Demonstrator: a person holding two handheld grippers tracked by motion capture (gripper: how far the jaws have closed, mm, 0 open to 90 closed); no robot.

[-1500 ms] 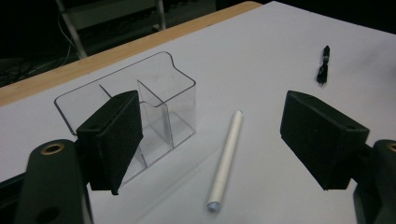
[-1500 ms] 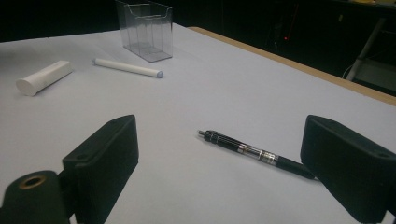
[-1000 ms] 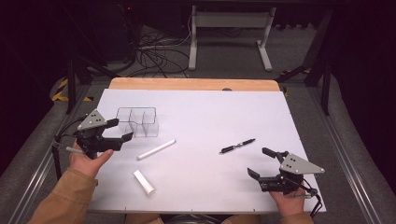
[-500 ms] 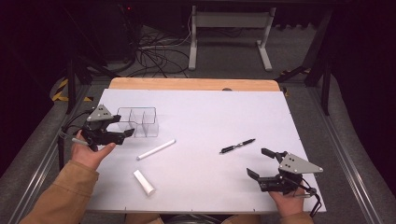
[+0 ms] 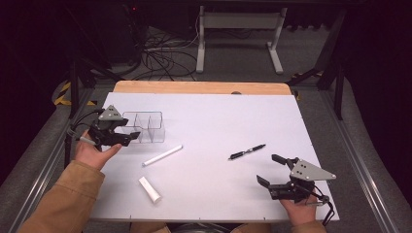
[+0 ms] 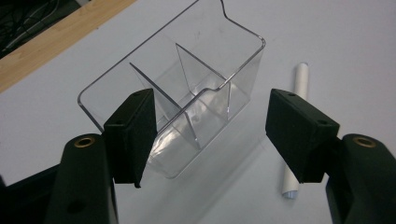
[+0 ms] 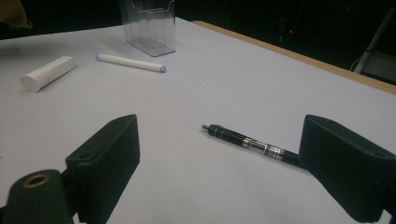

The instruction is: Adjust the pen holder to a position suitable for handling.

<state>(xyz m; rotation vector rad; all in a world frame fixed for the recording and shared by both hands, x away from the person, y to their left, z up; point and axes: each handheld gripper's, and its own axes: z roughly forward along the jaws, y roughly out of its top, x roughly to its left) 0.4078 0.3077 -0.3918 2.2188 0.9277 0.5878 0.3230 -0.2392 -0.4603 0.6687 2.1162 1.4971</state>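
Closing my left gripper [image 6: 210, 140] on the clear divided organizer [image 6: 187, 88], jaws apart around its near corner, not yet gripping. The right gripper [image 5: 276, 170] idles, jaws apart; black pen [image 5: 248, 152] and white tubes lie outside the organizer.

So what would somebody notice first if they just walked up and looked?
Probably the clear plastic box with dividers at the table's left, with the left gripper open around its near end, jaws just closing in. Then the black pen lying ahead of the open right gripper, and two white sticks, a thin one and a thick one.
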